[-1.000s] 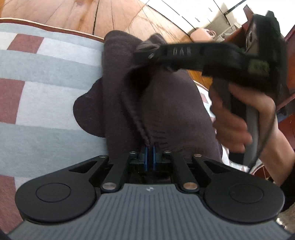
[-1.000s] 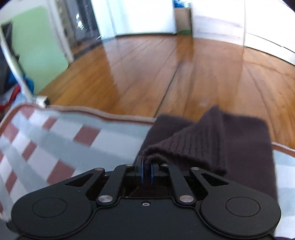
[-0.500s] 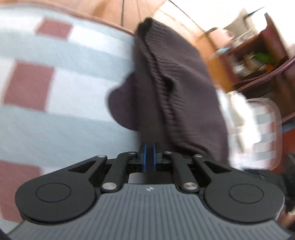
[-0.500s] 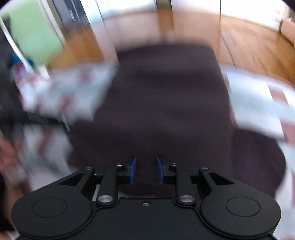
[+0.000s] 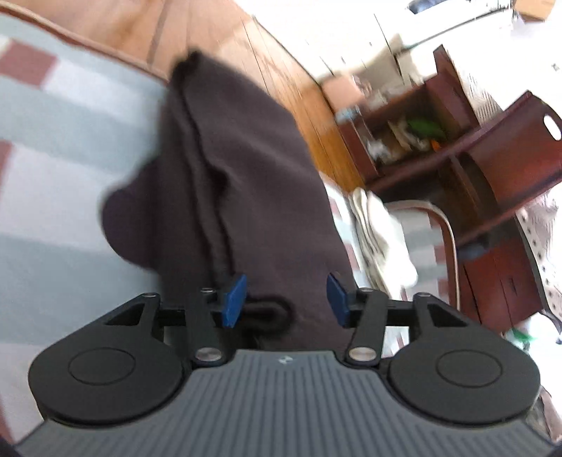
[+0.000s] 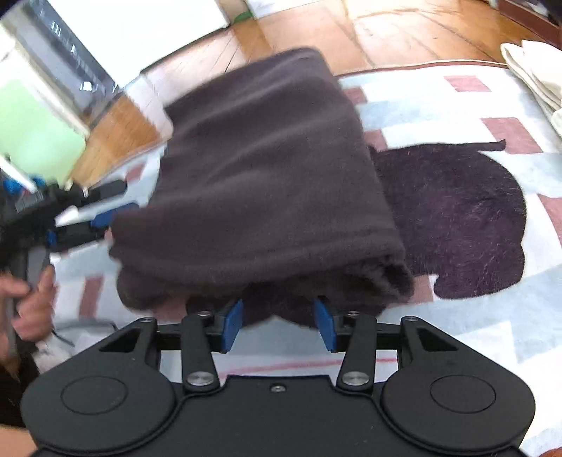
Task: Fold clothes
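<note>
A dark brown knit garment [image 5: 239,182] lies folded on a checked blanket [image 5: 63,133]; it also shows in the right wrist view [image 6: 267,175], with a rounded part [image 6: 456,218] spread flat to its right. My left gripper [image 5: 286,298] is open at the garment's near edge, blue pads apart, holding nothing. My right gripper [image 6: 279,321] is open just in front of the fold's near edge, empty. The left gripper [image 6: 91,214] also shows at the left of the right wrist view, at the garment's side.
The blanket [image 6: 456,351] covers the floor area; wooden floor [image 6: 386,31] lies beyond it. Folded pale cloths [image 5: 379,239] lie to the right, also in the right wrist view [image 6: 534,73]. A dark wooden shelf unit [image 5: 474,168] stands behind them.
Both grippers let go of the garment and opened. The top part was laid over, so the garment now lies folded. Both grippers have pulled back to its edges.
</note>
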A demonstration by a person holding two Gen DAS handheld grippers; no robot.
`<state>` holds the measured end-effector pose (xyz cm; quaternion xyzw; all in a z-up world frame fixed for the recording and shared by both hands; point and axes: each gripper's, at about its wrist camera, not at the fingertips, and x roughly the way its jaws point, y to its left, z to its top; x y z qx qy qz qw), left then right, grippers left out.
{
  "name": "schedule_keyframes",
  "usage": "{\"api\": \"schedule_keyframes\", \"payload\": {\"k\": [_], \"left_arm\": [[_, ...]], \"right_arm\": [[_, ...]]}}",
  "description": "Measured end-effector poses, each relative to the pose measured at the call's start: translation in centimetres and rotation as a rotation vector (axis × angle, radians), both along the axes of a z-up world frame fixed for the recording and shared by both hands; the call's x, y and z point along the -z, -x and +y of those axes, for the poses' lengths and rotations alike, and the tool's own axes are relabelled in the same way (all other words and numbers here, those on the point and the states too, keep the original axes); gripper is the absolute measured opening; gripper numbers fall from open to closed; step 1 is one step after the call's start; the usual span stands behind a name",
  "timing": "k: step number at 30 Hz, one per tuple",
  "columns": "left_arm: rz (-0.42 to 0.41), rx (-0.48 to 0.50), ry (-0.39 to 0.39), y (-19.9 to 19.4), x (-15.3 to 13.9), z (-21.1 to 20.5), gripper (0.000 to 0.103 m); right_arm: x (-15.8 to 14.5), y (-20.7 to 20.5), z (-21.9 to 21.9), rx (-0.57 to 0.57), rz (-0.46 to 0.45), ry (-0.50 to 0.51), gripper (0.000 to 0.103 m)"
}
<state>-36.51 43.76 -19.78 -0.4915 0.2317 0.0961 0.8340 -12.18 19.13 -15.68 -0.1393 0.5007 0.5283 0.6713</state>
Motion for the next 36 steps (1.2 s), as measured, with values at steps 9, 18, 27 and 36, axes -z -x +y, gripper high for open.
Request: {"api": "schedule_keyframes", "payload": {"k": [9,18,27,36], "left_arm": [[0.119,0.031,-0.036,1.0,-2.1,-2.3,0.009],[0.146,0.010,0.096,1.3,0.3,-1.0,0.012],[0.293,-0.050,-0.208,-2.1,-5.8,6.4,0.054],[0.234,-0.010,-0.213,-9.1,-1.1,13.0,0.035]], "right_arm": [[-0.4,1.5,-0.1,-0.034,0.090,-0.033,0.051],[1.0,1.3,2.1,0.091,0.483,-0.142,0.056],[4.5,-0.1,3.0,0.264,0.747,-0.129,0.062],[6.3,0.2,3.8,0.330,0.829,-0.095,0.063]]}}
